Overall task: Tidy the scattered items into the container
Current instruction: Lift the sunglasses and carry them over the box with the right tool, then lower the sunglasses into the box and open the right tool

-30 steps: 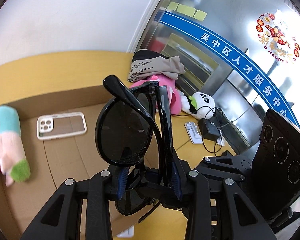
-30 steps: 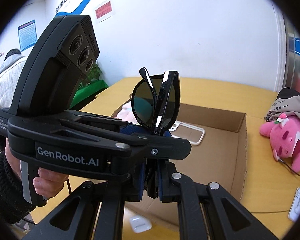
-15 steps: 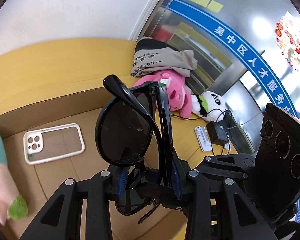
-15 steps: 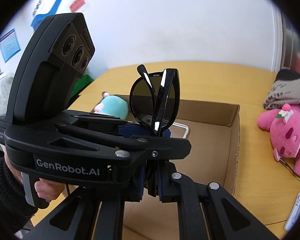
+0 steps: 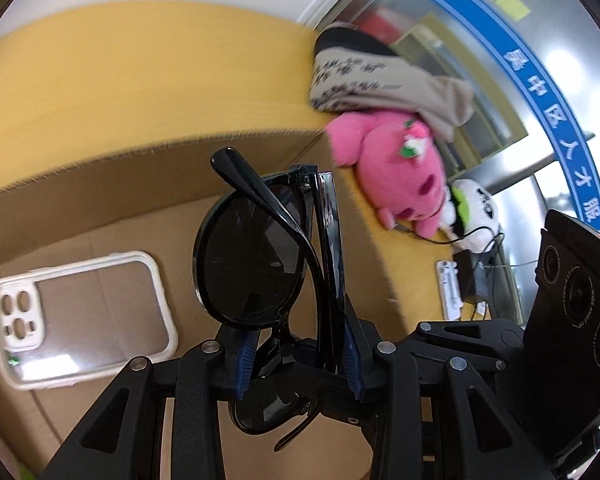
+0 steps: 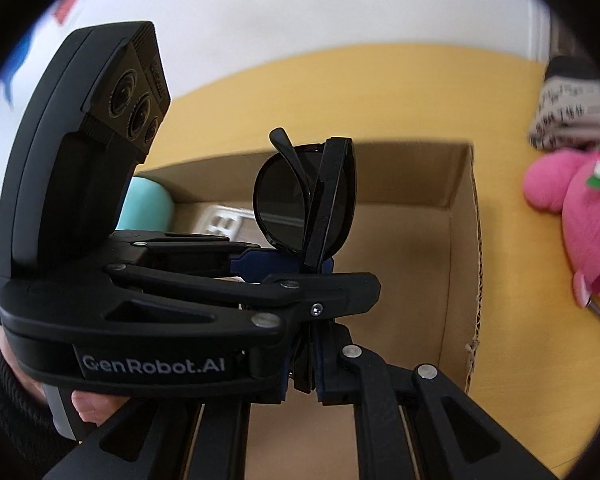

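Note:
Folded black sunglasses (image 5: 252, 264) (image 6: 284, 216) stand upright, held by both grippers over the open cardboard box (image 5: 100, 196) (image 6: 460, 248). My left gripper (image 5: 296, 344) is shut on the folded frame, its blue pads pressing both sides. My right gripper (image 6: 304, 376) is shut on the lower edge of the same glasses, just beneath the left gripper's fingers (image 6: 340, 280). Its camera housing (image 5: 576, 296) shows at the right of the left wrist view. Inside the box lie a white phone case (image 5: 84, 312) (image 6: 220, 220) and a teal plush (image 6: 148, 208).
On the yellow table right of the box lie a pink plush (image 5: 396, 176) (image 6: 580, 232), a panda plush (image 5: 476, 212), a folded printed garment (image 5: 372, 76) (image 6: 568, 120), and a white device with cables (image 5: 448, 288). A person's hand (image 6: 88, 404) grips the left handle.
Both grippers have dropped toward the box with the sunglasses still between them. The box floor and phone case look larger, and the teal plush has left the left wrist view.

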{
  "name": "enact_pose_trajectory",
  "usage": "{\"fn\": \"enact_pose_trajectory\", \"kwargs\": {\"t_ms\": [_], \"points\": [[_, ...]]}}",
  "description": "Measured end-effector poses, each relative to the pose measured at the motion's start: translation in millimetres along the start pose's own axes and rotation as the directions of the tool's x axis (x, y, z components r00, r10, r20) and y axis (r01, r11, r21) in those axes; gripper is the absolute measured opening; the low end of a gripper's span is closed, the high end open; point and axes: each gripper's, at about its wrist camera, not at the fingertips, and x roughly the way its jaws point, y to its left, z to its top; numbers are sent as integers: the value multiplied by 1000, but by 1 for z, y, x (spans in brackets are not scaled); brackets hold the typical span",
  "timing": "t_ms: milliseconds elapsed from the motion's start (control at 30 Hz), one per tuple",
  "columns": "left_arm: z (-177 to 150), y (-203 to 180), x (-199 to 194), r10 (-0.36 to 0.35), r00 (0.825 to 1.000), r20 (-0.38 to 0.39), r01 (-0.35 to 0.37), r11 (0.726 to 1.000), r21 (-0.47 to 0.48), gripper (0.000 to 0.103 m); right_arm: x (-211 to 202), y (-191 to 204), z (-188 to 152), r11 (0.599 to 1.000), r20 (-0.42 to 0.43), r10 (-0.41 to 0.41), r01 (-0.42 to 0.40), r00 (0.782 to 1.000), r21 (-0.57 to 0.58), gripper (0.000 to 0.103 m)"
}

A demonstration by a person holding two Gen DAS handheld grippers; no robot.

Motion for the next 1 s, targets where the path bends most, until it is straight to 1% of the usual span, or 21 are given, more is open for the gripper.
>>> {"fn": "enact_pose_trajectory", "kwargs": {"t_ms": [167,233,333,400,567,600,633,667,733,800,867,900,933,967,1000], "points": [[3,9,32,-12,998,-55,11,1000,-19,39,21,-18,-2,998,-68,-49,52,996,46,8],[5,11,42,-13,998,-69,11,999,-32,39,28,-20,-3,995,-91,-84,88,992,41,8],[7,15,52,8,996,-85,-12,999,-48,38,34,-14,-2,992,-113,-121,124,986,23,8],[8,16,54,7,997,-81,-11,999,-53,38,37,-11,-2,986,-114,-162,164,980,10,8],[9,16,53,17,997,-73,-21,998,-55,39,39,-10,-3,982,-114,-186,189,976,16,8],[8,15,52,27,997,-70,-31,998,-53,41,39,-9,-3,981,-112,-191,194,975,15,8],[8,13,51,45,997,-65,-48,998,-45,46,39,-8,-4,980,-109,-196,199,974,13,8],[9,11,49,69,996,-59,-71,997,-36,55,39,-7,-5,978,-107,-204,206,973,10,8],[7,9,42,129,991,-40,-130,991,-20,64,38,-6,-7,974,-101,-224,225,969,0,8],[6,9,33,144,989,-18,-145,989,-15,64,35,-3,-8,971,-89,-237,238,967,-3,9],[4,8,21,161,987,12,-161,987,-14,69,28,0,-10,968,-69,-249,249,966,-6,12],[3,7,14,166,986,25,-166,986,-14,69,23,3,-10,965,-53,-261,261,964,-10,16],[1,5,5,171,984,43,-171,985,-9,69,15,7,-11,963,-31,-269,269,963,-16,26],[-2,3,-2,178,982,58,-178,984,-1,69,7,11,-13,962,-6,-274,274,962,-24,31],[-5,1,-10,188,979,75,-189,982,7,69,-3,16,-15,959,19,-280,280,960,-31,40]]}}
